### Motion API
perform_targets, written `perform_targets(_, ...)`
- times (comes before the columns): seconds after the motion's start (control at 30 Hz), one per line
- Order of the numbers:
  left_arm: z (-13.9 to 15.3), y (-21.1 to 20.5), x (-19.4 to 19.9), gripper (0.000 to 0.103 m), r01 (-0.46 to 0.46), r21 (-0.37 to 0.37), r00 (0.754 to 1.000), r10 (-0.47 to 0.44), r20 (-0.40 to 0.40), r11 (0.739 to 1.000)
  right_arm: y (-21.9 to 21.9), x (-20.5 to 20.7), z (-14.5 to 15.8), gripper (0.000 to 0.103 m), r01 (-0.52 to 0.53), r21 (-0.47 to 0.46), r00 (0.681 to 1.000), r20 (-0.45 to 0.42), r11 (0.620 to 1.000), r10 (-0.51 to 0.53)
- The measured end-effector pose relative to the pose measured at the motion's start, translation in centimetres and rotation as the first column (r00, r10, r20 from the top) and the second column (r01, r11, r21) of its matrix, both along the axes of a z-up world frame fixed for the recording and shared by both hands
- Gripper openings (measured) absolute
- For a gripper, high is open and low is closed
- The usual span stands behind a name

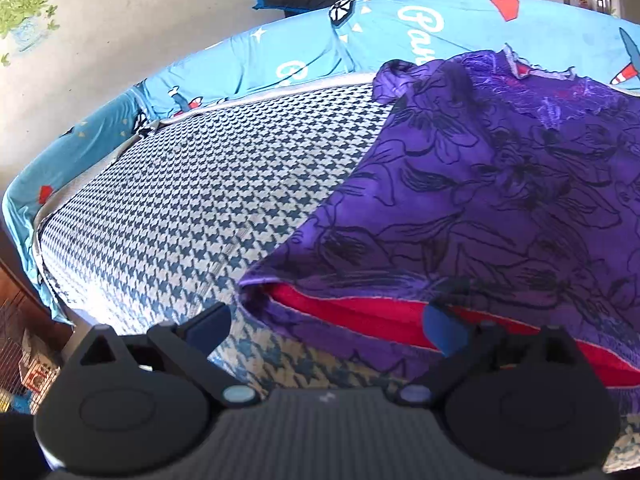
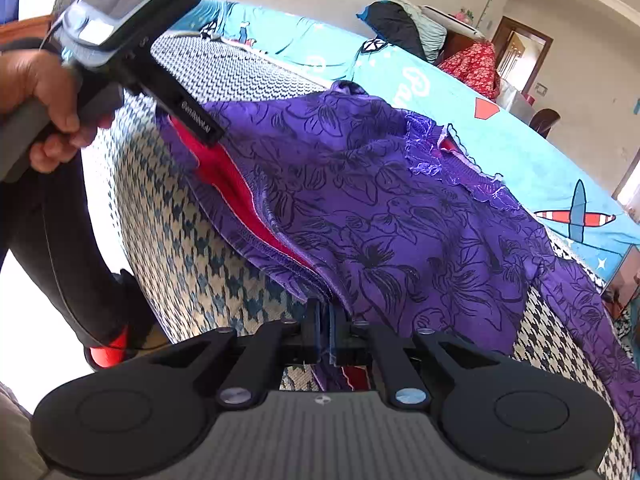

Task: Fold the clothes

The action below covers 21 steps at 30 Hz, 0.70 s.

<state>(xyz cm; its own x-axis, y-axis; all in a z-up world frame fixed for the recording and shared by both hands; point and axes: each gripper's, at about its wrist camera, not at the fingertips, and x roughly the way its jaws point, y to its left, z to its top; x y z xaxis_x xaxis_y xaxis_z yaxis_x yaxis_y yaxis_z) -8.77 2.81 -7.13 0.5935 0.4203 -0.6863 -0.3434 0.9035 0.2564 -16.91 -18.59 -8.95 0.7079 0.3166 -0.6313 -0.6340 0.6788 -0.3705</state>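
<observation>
The jaws of the left gripper stand wide apart, and nothing is pressed between them. Its 2 blue fingertips hang over the near corner of the purple garment: the right one lies over the red lining at the hem, the left one over the houndstooth cover just beside the corner. Whether a fingertip touches the cloth cannot be told.

The jaws of the right gripper are closed to a narrow slit, and the lower edge of the same purple garment runs down into this slit, so the pads pinch the cloth. In front of these jaws the garment spreads away, with dark flower outlines on it and a frilled neckline far ahead. A sleeve hangs down to the right of the jaws over the side of the bed. The red lining shows as a long strip ahead and to the left of the jaws, where the 2 layers of the hem are parted.

In the right wrist view a hand holds the handle of the left gripper, far to the upper left of the right jaws, and 1 black finger of that tool lies over the red strip. Beyond the garment, ahead of both jaws, lies a light blue sheet with white script and red shapes.
</observation>
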Motion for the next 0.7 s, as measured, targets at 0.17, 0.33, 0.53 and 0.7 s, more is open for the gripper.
perform_targets(0.17, -0.4, 1.6, 0.1, 0.102, -0.076, -0.024, 0.997, 0.076, -0.016, 0.997, -0.1, -0.2, -0.5, 0.006, -0.039, -0.004, 0.998, -0.055, 0.999, 0.038)
perform_targets(0.33, -0.4, 1.5, -0.2, 0.103, -0.067, -0.03, 0.998, 0.067, -0.01, 0.997, 0.0, -0.8, -1.0, 0.006, -0.068, 0.006, 0.994, -0.087, 0.998, 0.068)
perform_targets(0.53, -0.7, 2.3, 0.0, 0.103, -0.124, -0.077, 0.992, 0.122, -0.031, 0.989, 0.7, -1.5, -0.9, 0.006, -0.079, 0.033, 0.996, -0.033, 0.996, 0.08)
perform_targets(0.7, -1.0, 2.9, 0.1, 0.103, -0.179, -0.069, 0.983, 0.177, -0.04, 0.981, 2.4, -1.5, -1.5, 0.006, -0.103, 0.024, 0.995, 0.015, 0.994, 0.103)
